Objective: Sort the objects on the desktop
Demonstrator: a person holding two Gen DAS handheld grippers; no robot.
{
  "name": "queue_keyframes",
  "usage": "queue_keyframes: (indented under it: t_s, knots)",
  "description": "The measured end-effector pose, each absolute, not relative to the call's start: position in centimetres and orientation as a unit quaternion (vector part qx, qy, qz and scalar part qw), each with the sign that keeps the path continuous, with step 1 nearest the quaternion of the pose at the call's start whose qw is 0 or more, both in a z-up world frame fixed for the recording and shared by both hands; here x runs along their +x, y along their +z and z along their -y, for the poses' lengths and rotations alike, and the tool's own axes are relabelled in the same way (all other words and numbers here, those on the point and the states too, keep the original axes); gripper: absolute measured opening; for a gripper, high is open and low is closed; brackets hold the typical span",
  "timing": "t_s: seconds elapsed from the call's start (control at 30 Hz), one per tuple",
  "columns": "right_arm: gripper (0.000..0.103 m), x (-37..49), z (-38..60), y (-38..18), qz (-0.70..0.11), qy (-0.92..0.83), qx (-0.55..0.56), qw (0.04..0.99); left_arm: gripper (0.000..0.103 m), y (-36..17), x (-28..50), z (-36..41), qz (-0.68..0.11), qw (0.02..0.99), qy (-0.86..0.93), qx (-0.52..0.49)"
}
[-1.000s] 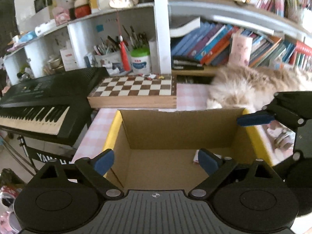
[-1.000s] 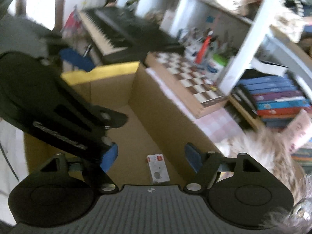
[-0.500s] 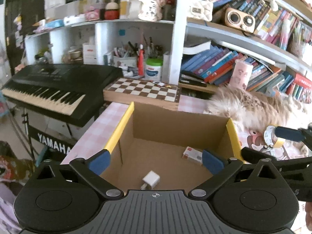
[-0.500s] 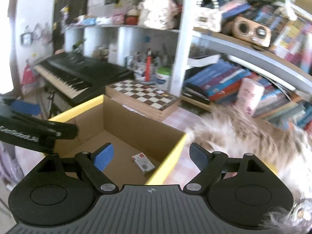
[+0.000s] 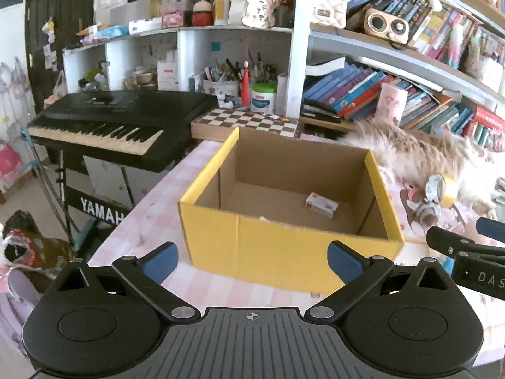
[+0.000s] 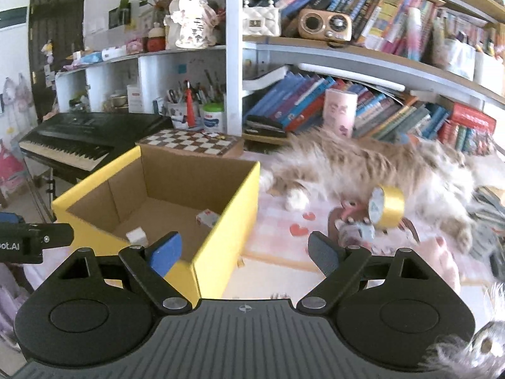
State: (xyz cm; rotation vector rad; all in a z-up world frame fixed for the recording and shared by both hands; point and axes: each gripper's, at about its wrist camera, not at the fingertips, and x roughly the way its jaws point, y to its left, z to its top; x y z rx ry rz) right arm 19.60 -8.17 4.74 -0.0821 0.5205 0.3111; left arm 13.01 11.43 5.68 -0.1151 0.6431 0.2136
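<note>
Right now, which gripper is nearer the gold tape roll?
Right. The right gripper faces the gold tape roll just ahead, off the box's right side. The left gripper sits before the yellow box, tape far right.

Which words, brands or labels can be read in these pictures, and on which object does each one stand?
"YAMAH", cut off by the table edge: on the black panel of the keyboard stand.
"DAS", cut off by the frame: on the right gripper.
"oot.AI", cut off by the frame: on the left gripper.
Too small or blurred to read: the book spines, the small red and white box in the yellow carton, the white jar.
</note>
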Motion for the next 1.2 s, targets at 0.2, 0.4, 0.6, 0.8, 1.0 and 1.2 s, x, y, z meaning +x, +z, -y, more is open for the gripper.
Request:
queue_keyframes:
  t_s: [0.2, 0.4, 0.6, 0.8, 1.0, 1.2]
  knots:
    - [0.087, 16.1, 8.8, 3.7, -0.265, 0.136, -0.034, 0.954, 0.102, 5.2, 9.7, -10.7, -0.299, 0.948, 0.096, -0.054]
    - [0.088, 12.7, 8.9, 2.5, -0.274, 0.118, -0.033, 0.954, 0.102, 4.3, 7.4, -9.8, -0.305, 0.944, 0.116, -0.053]
    - [0.090, 10.0, 8.7, 1.2, -0.300, 0.124, -0.042, 0.945, 0.102, 3.2, 5.1, -8.8, -0.322, 0.938, 0.117, -0.051]
    - [0.090, 8.3, 8.5, 0.5, -0.311, 0.132, -0.053, 0.940, 0.102, 2.4, 2.5, -8.2, -0.312, 0.935, 0.162, -0.053]
    - [0.090, 7.3, 8.5, 0.2, -0.317, 0.135, -0.051, 0.937, 0.102, 2.8, 1.3, -8.5, -0.298, 0.937, 0.178, -0.040]
    - [0.091, 6.8, 8.8, 0.0, -0.330, 0.128, -0.045, 0.934, 0.102, 2.2, 0.7, -7.9, -0.317, 0.935, 0.161, -0.019]
